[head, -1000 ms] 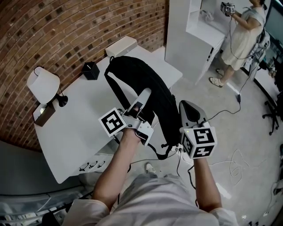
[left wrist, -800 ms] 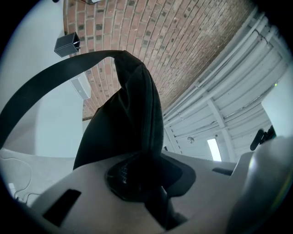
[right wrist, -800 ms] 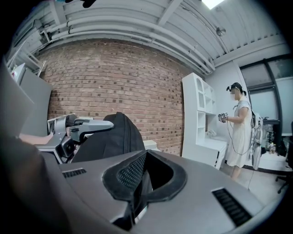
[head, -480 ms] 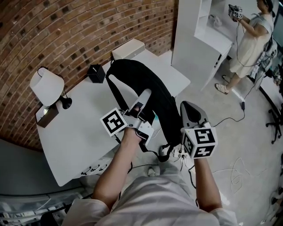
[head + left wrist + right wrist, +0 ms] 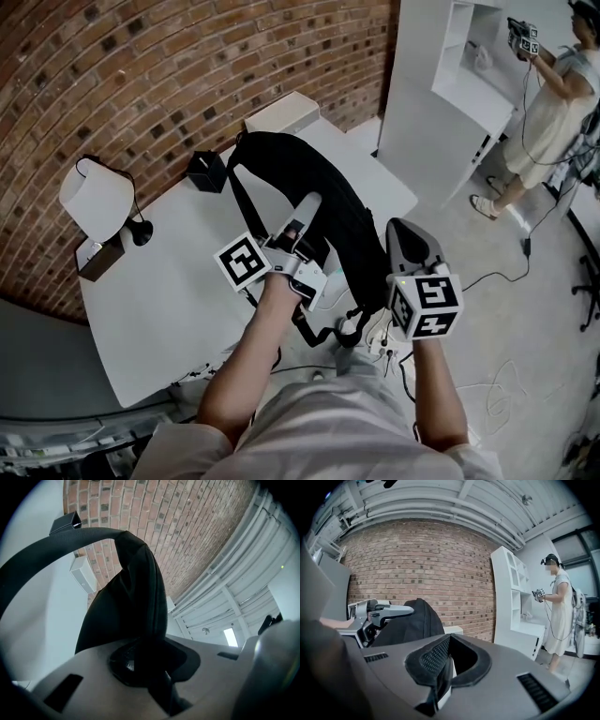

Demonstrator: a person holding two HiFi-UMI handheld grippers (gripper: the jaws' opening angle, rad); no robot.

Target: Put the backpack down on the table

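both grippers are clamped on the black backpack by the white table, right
No, only the left gripper is clamped on the black backpack by the white table. The right gripper view shows the right gripper with jaws together on nothing.

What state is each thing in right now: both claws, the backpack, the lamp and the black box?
left claw: shut on the backpack.
right claw: shut, empty, beside the backpack.
backpack: hanging from the left claw over the table's near edge, not set down.
lamp: upright on the table, near the brick wall.
black box: standing on the table by the wall.
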